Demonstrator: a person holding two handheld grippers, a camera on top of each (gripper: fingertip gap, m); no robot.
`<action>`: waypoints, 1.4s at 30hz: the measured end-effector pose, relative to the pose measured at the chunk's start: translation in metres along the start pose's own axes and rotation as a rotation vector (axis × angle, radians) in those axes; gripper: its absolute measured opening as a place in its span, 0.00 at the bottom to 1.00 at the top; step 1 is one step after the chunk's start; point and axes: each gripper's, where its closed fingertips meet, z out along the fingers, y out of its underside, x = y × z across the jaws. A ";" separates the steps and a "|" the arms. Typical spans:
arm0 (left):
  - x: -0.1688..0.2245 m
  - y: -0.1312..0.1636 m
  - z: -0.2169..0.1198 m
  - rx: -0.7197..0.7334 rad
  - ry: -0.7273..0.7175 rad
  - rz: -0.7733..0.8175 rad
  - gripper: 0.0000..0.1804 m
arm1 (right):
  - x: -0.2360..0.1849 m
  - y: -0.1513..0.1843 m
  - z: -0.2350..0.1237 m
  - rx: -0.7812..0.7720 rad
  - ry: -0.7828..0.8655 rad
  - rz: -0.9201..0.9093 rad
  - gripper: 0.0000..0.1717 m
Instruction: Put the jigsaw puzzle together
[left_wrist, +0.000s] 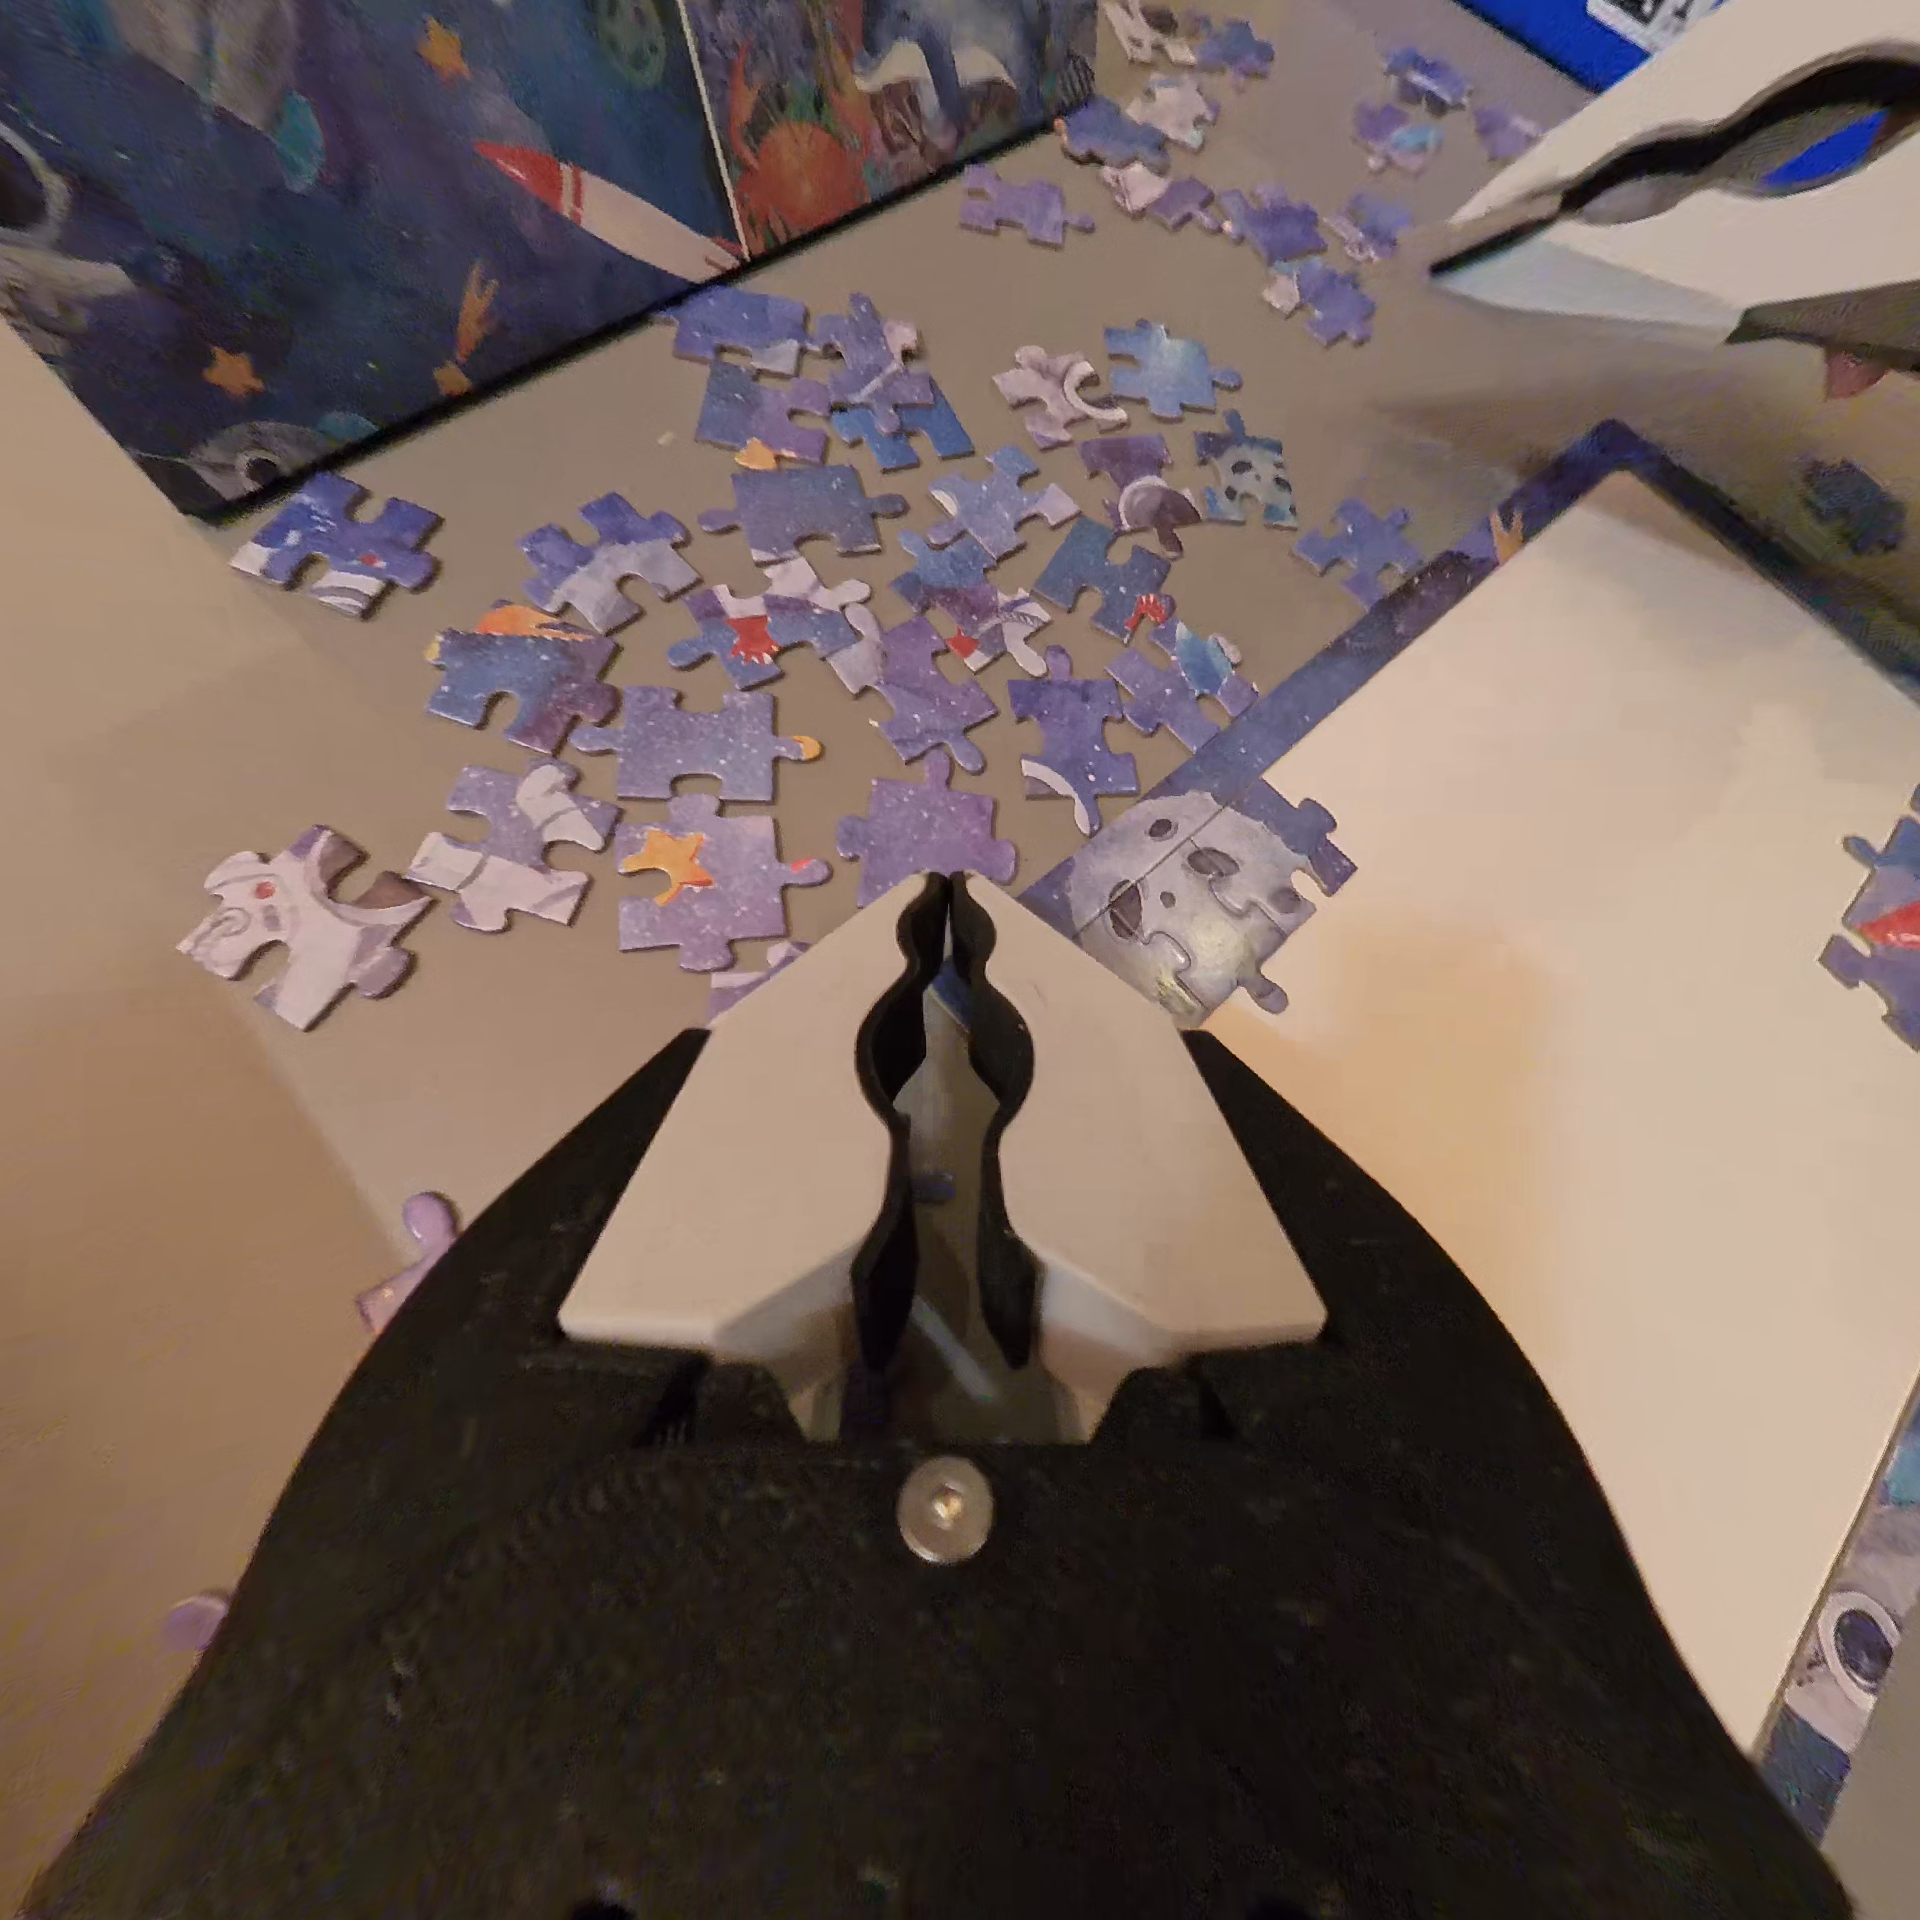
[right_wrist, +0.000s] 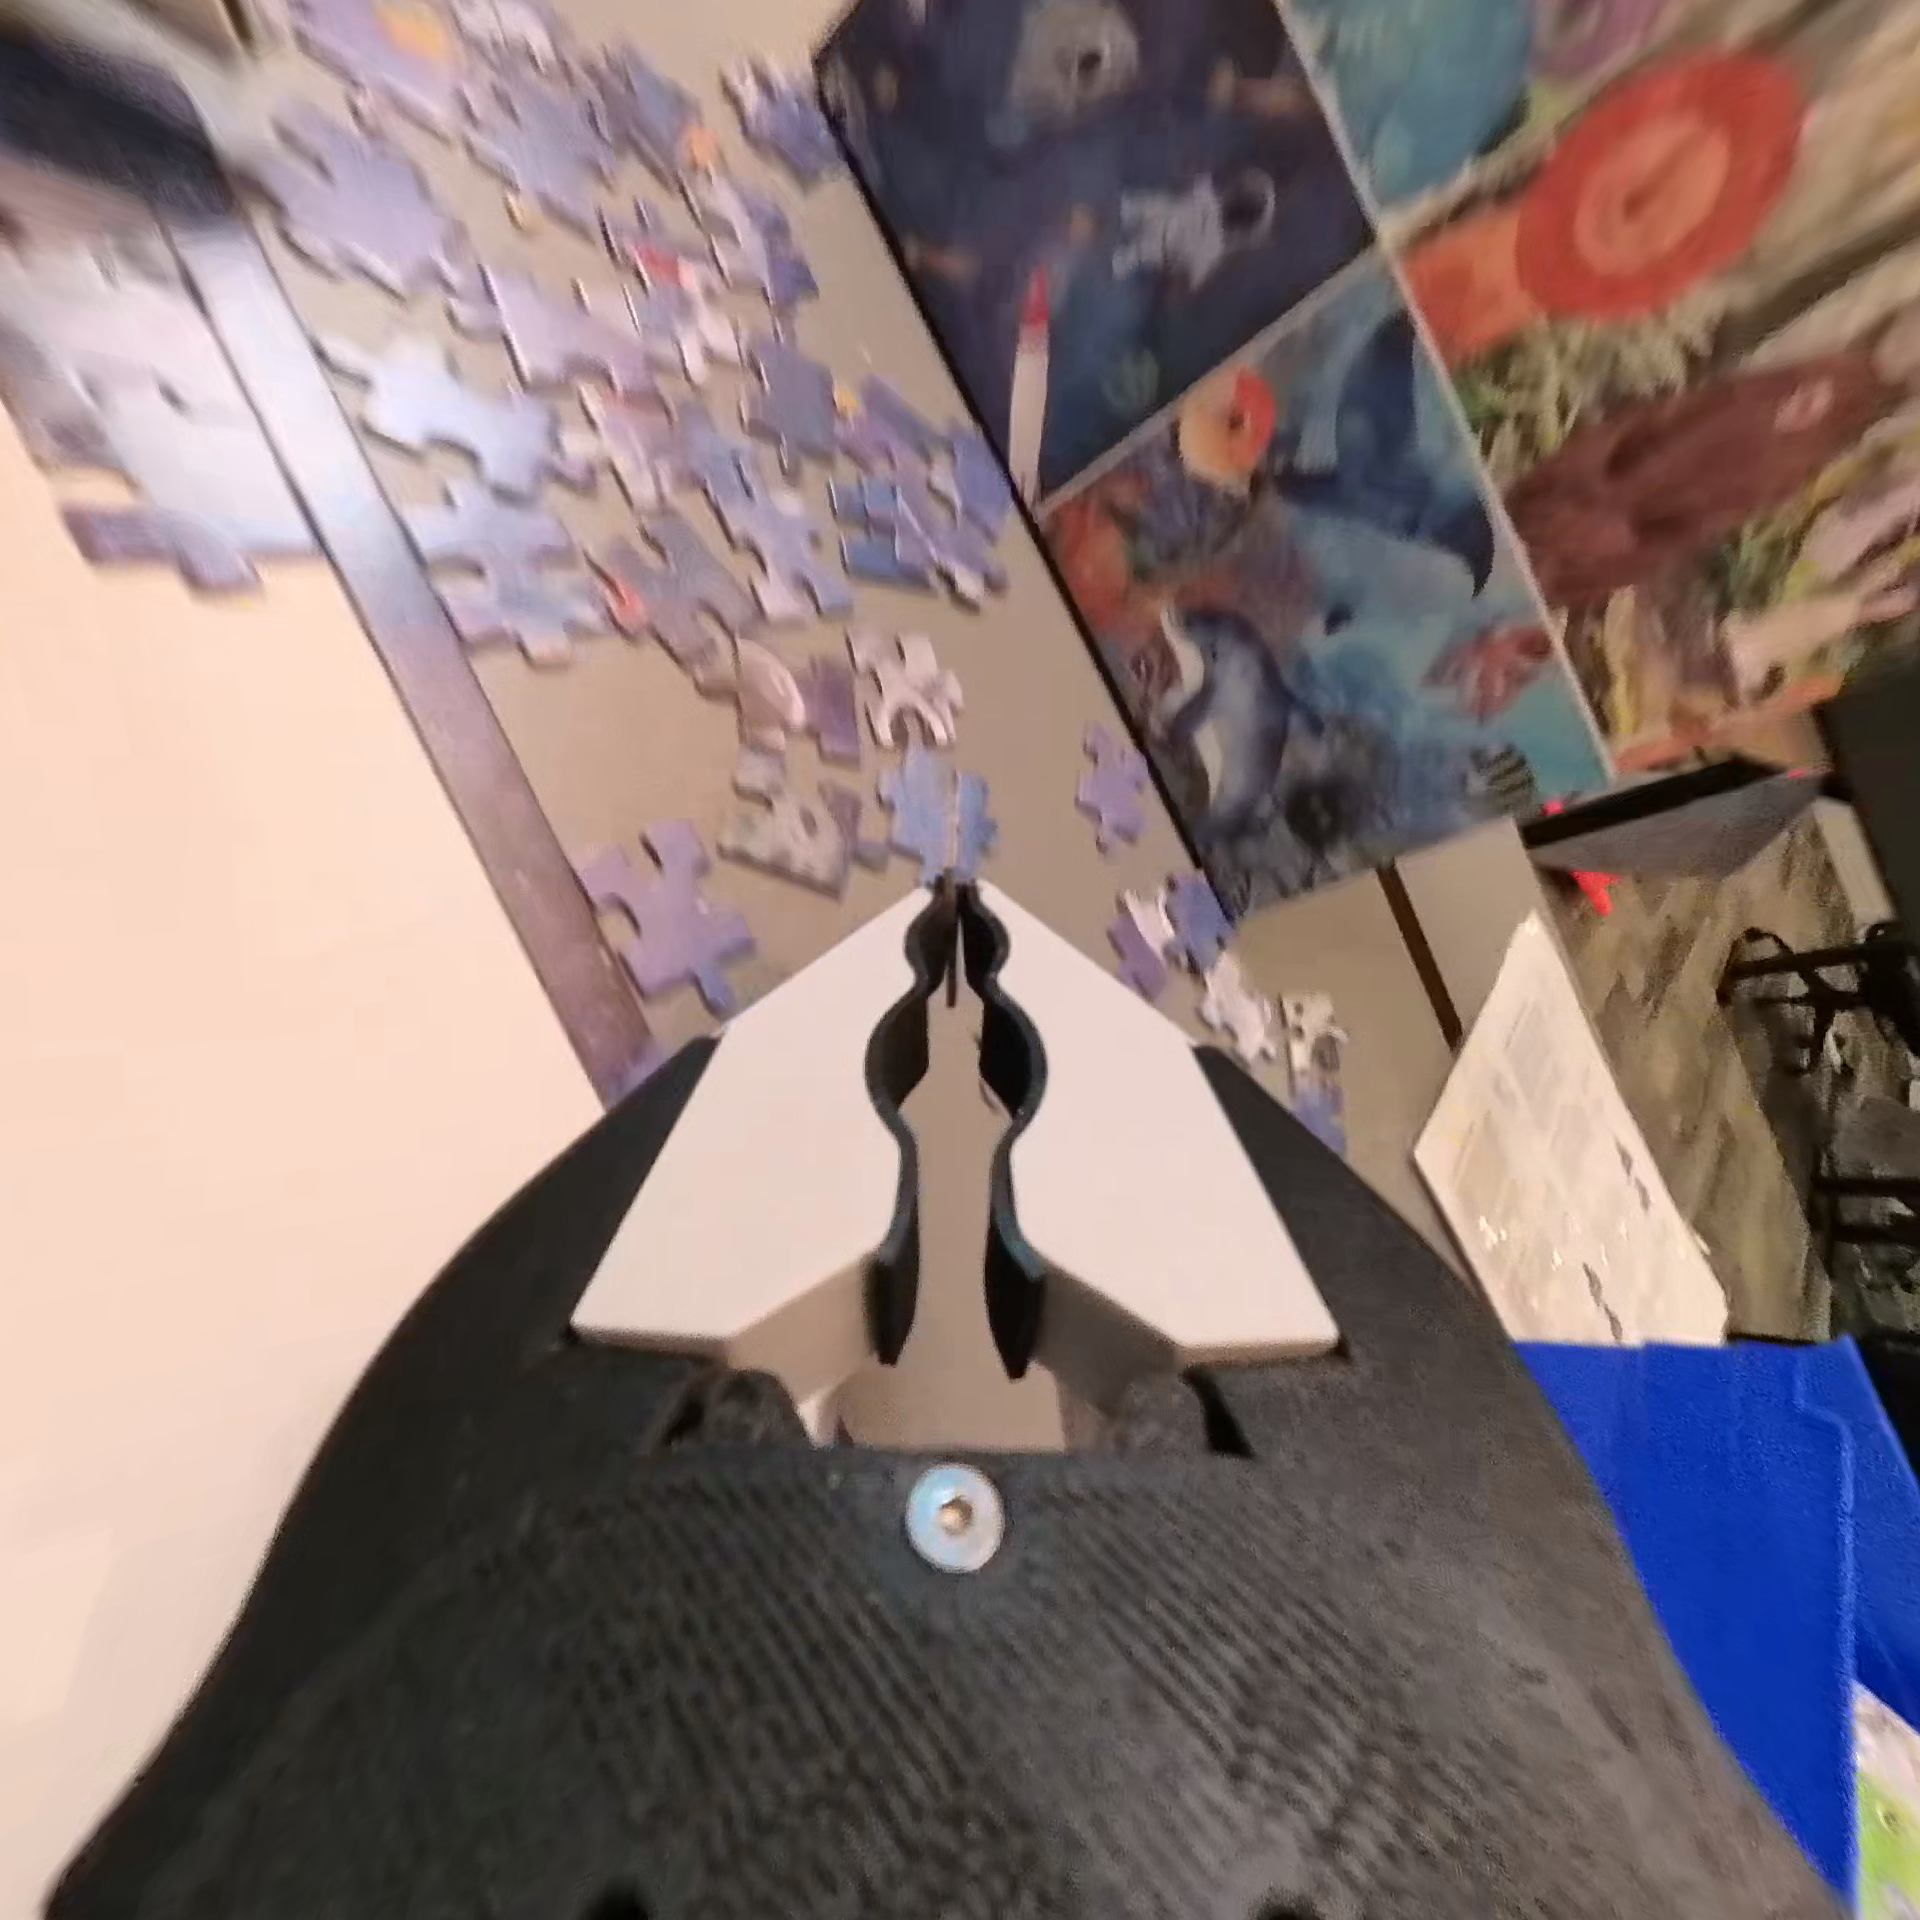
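Note:
My left gripper (left_wrist: 950, 883) is shut, low over the grey table (left_wrist: 582, 436). Its tips sit at the near edge of a purple puzzle piece (left_wrist: 925, 826) that lies flat. Joined grey moon pieces (left_wrist: 1195, 894) sit just to its right, in the corner of the cream puzzle board (left_wrist: 1558, 831). My right gripper (right_wrist: 951, 885) is shut on a thin blue puzzle piece (right_wrist: 935, 816), seen edge-on between the pads and sticking out past the tips. This view is blurred. The right gripper also shows in the left wrist view (left_wrist: 1455, 249), raised above the table at the top right.
Several loose blue and purple pieces (left_wrist: 707, 743) lie scattered on the table. Picture boxes (left_wrist: 312, 260) stand at the back, also in the right wrist view (right_wrist: 1299, 540). The board's dark border (right_wrist: 416, 623) runs on the left. A blue bin (right_wrist: 1714, 1507) and a white sheet (right_wrist: 1538, 1164) are at the right. My hands' fingertips stand some 20 cm from each other.

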 end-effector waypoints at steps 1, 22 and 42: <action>-0.002 -0.002 -0.001 0.011 -0.011 -0.002 0.00 | 0.001 0.011 -0.001 -0.024 -0.009 -0.015 0.00; -0.030 -0.009 -0.010 0.048 -0.240 0.094 0.00 | 0.009 0.018 -0.007 0.089 -0.091 0.232 0.12; -0.039 -0.009 -0.012 0.018 -0.398 0.248 0.00 | 0.011 -0.003 -0.007 0.186 -0.102 0.378 0.12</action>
